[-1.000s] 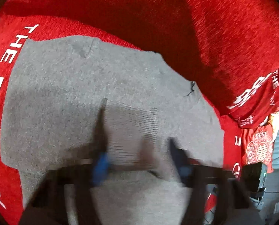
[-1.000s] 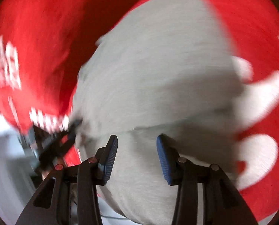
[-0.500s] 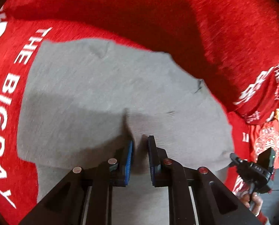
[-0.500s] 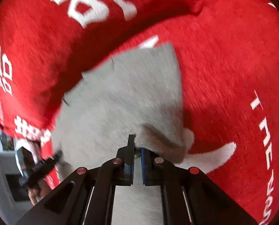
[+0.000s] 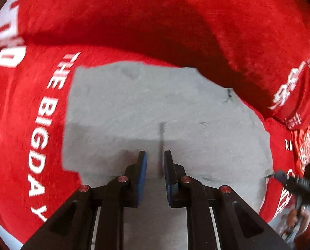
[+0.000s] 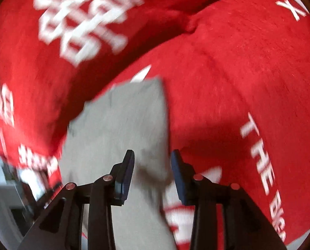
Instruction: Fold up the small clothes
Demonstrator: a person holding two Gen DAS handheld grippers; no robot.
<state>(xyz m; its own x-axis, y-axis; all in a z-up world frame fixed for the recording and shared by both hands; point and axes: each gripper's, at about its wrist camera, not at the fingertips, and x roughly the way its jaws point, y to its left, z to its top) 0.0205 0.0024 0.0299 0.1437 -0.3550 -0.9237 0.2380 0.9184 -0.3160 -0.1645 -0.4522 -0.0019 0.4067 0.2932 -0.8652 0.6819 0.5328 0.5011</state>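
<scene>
- Left gripper (image 5: 155, 166): black two-finger tool with blue pads, jaws parted by a narrow gap, nothing pinched between them. A thin dark line of fabric, seemingly a seam or ridge, runs up the gap; whether either pad touches it cannot be told.
- Pose, left: fingers point forward and down over the near middle of the grey knitted garment (image 5: 159, 112), low over the cloth.
- Grey knitted garment lies flat on the red plush cover with white lettering (image 5: 38, 125). A straight fold edge crosses it from side to side just ahead of the left fingertips, one layer lying over another.
- Garment's far edge sits close under the shaded red cushion back (image 5: 175, 25); its left edge runs beside the white words "THE BIGDAY".
- Right gripper (image 6: 153, 166): same build, jaws set wide apart, holding nothing.
- Pose, right: fingers straddle the near right edge of the garment (image 6: 121, 129); the left pad is over grey cloth, the right pad over the red cover (image 6: 238, 83). A loose lump of grey fabric sits between them. View is motion-blurred.
- In the left wrist view the right gripper (image 5: 296, 183) shows at the garment's right corner, near the cover's front edge, with the hand holding it (image 5: 296, 218) below.
</scene>
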